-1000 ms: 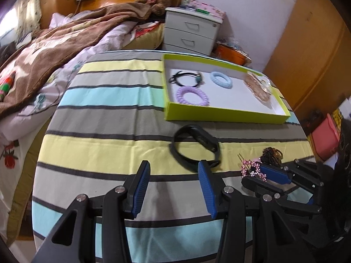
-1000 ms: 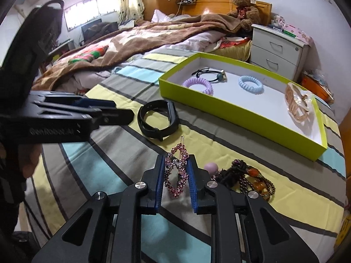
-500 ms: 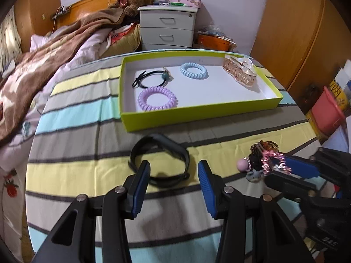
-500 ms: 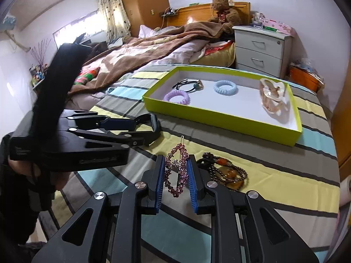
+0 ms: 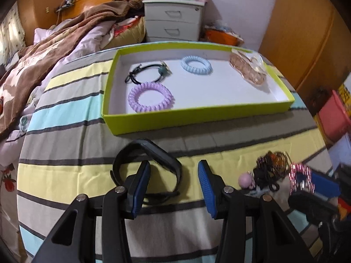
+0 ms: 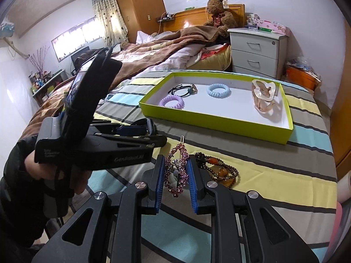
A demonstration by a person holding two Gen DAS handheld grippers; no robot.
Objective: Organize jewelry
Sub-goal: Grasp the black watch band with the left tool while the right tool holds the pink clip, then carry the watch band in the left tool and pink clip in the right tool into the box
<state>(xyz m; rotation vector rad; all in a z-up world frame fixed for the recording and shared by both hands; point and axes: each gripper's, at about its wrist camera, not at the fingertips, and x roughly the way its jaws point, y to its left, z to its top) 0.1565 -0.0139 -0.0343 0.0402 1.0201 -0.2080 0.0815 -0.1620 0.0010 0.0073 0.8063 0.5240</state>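
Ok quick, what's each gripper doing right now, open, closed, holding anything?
Left gripper: open, empty, fingers straddling part of the black band.
Right gripper: shut on the beaded hair clip.

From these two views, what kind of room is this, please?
Most likely a bedroom in a home. A bed with a brown blanket, a teddy bear by the wooden headboard, and a white nightstand stand behind the striped table with the green jewelry tray.

A home bedroom: unmade bed [image 6: 166,50], teddy bear [image 6: 221,13], nightstand [image 6: 256,50].
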